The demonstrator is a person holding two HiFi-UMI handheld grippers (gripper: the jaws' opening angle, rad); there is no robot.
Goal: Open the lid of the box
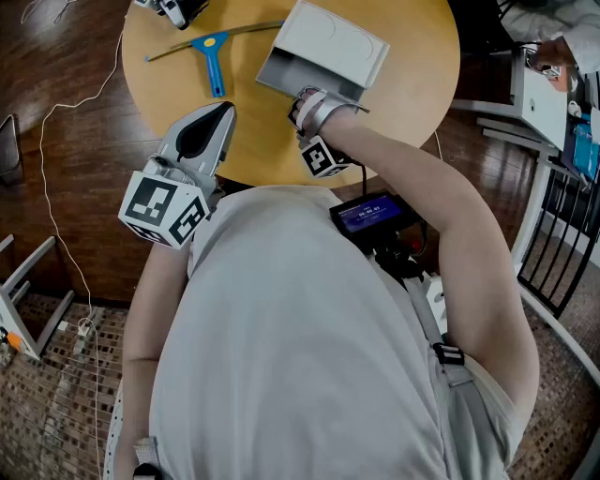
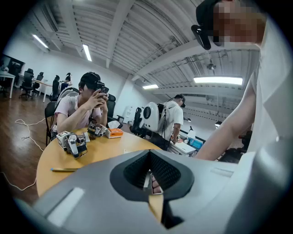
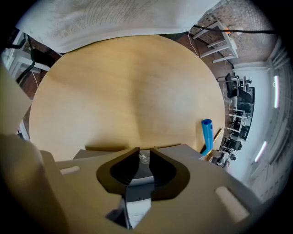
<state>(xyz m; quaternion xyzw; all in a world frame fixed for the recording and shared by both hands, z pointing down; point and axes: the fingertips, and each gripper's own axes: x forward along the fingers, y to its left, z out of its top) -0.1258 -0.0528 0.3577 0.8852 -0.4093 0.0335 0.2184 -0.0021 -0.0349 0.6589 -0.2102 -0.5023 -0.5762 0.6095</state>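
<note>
A pale grey box (image 1: 330, 45) lies at the far side of the round wooden table (image 1: 412, 84). My right gripper (image 1: 306, 99) points steeply down at the box's near edge. In the right gripper view its jaws (image 3: 143, 157) are pinched on a thin grey flap of the lid (image 3: 135, 183), with the tabletop beyond. The lid's near edge looks lifted, with a shadowed grey face (image 1: 292, 75) under it. My left gripper (image 1: 217, 114) hangs over the table's near left edge, apart from the box. Its jaws (image 2: 149, 153) meet at the tips with nothing between them.
A blue-handled T-shaped tool (image 1: 214, 58) and a thin stick (image 1: 246, 29) lie left of the box. The blue handle (image 3: 207, 132) also shows in the right gripper view. Across the table sits a person (image 2: 87, 105), with small devices (image 2: 73, 142) and a pencil (image 2: 64, 169) on the wood.
</note>
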